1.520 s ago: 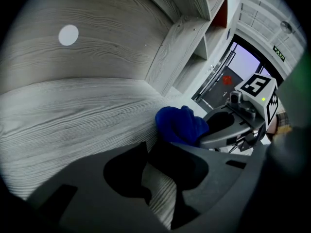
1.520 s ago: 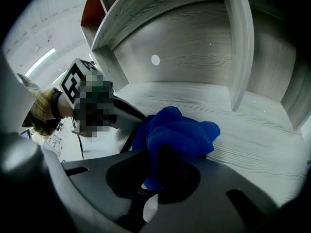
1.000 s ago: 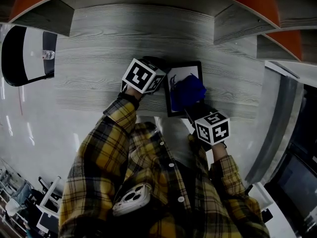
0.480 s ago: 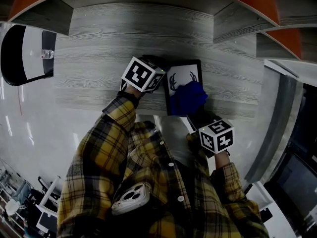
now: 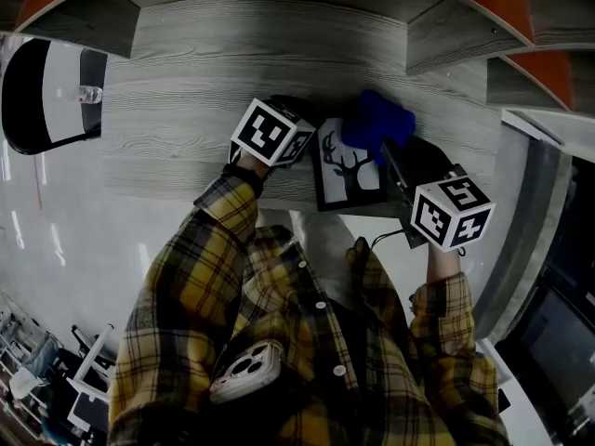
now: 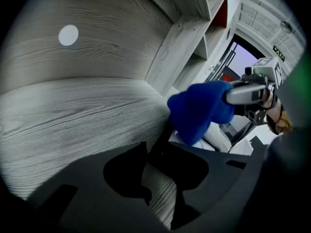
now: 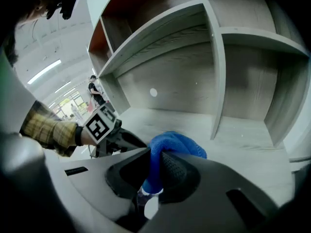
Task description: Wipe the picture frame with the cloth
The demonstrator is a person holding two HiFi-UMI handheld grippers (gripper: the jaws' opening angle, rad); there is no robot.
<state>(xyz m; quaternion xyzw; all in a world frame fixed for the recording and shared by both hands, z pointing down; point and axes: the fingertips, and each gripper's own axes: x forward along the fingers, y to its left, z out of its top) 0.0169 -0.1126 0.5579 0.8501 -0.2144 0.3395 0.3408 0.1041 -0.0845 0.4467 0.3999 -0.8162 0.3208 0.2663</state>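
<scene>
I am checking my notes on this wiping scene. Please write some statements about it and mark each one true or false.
1. The right gripper is shut on the blue cloth. True.
2. The picture frame shows a flower. False: it shows a deer with antlers.
3. The cloth covers the deer. False: the cloth sits at the frame's far edge, and the deer is uncovered.
4. The left gripper is at the frame's left edge. True.
</scene>
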